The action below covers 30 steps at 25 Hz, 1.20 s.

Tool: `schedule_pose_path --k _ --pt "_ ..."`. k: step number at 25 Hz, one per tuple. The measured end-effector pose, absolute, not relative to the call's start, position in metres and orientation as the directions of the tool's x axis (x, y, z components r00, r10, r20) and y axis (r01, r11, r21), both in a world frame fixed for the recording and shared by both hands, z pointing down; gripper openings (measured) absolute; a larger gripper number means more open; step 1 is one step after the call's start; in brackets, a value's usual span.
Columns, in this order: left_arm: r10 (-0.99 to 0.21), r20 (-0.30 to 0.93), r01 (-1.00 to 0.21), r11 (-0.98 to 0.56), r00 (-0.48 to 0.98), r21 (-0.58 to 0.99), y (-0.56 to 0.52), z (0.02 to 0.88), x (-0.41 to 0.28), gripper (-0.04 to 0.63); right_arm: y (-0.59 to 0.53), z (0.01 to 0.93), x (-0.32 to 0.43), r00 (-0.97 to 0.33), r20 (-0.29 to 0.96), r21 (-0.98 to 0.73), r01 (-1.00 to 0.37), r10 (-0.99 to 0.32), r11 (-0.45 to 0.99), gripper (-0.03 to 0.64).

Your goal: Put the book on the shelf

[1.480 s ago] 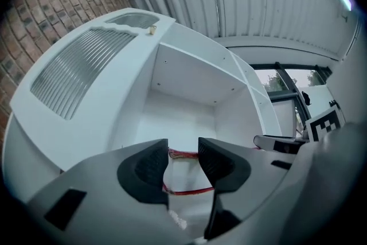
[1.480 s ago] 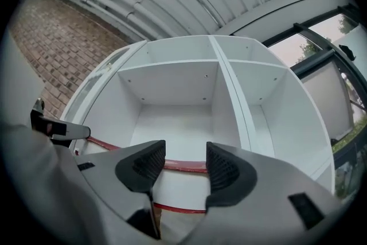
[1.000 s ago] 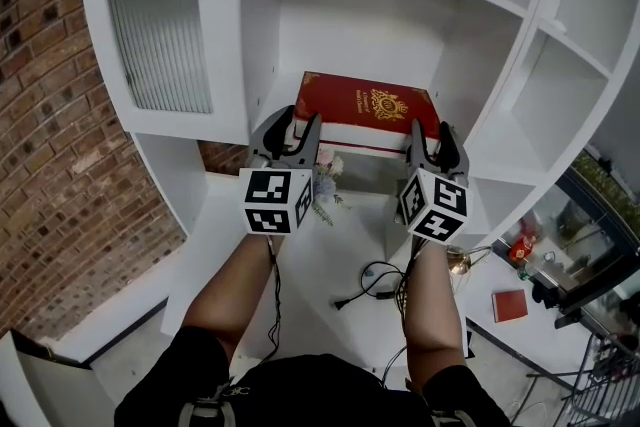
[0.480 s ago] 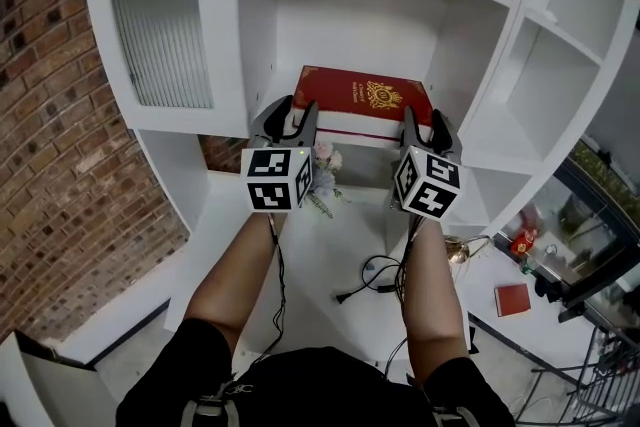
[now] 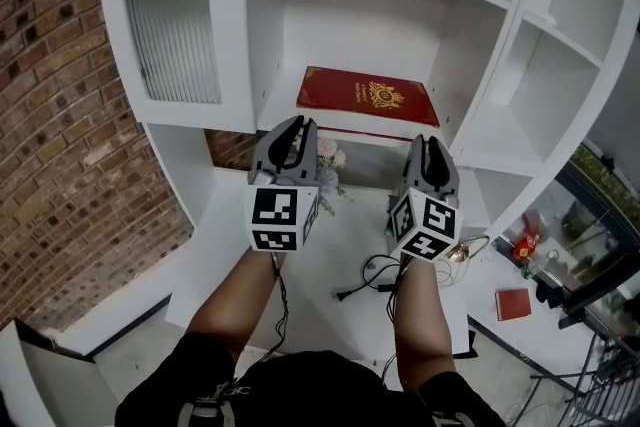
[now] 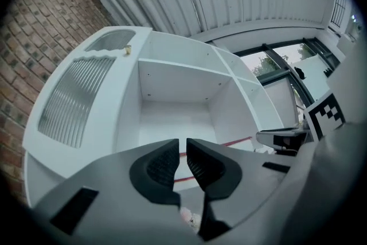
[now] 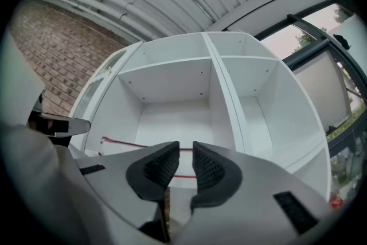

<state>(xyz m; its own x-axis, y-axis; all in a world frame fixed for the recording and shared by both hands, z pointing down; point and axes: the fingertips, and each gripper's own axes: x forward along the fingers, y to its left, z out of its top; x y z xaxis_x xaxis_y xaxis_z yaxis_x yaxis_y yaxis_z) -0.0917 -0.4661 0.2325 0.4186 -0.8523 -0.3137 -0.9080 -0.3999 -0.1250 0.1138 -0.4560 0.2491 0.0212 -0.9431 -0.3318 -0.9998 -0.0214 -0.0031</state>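
Observation:
The red book with a gold crest lies flat in the middle compartment of the white shelf. Both grippers are below and in front of it, clear of the book. My left gripper is closing, with a narrow gap between its pads and nothing in them. My right gripper is closing too and holds nothing. In the left gripper view the left gripper points at the compartment, and the book's red edge shows beyond it. The right gripper view shows the right gripper before the same red edge.
A ribbed-glass cabinet door with a knob is left of the compartment, and more open compartments are to the right. Small flowers sit under the shelf board. A black cable and a small red book lie lower down. A brick wall stands at the left.
Both grippers have let go of the book and pulled back toward me and downward. The book stays flat on the shelf. Both pairs of jaws have narrowed.

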Motion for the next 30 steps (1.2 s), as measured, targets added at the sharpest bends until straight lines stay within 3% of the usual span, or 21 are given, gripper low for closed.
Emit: schedule_pose_path --k 2,13,30 --pt "-0.854 -0.303 -0.906 -0.406 0.423 -0.119 -0.454 0.248 -0.091 0.023 -0.445 0.267 0.110 0.007 -0.318 -0.009 -1.000 -0.948 -0.004 0.014" --pt "-0.897 -0.109 -0.903 -0.428 0.429 -0.031 -0.428 0.356 -0.091 0.014 -0.412 0.353 0.083 -0.106 -0.207 -0.008 -0.994 -0.973 0.110 0.014" --pt "-0.896 -0.079 -0.899 -0.438 0.437 -0.004 -0.404 0.365 -0.095 0.014 -0.390 0.358 0.073 -0.131 -0.189 0.000 -0.991 -0.973 0.133 0.014"
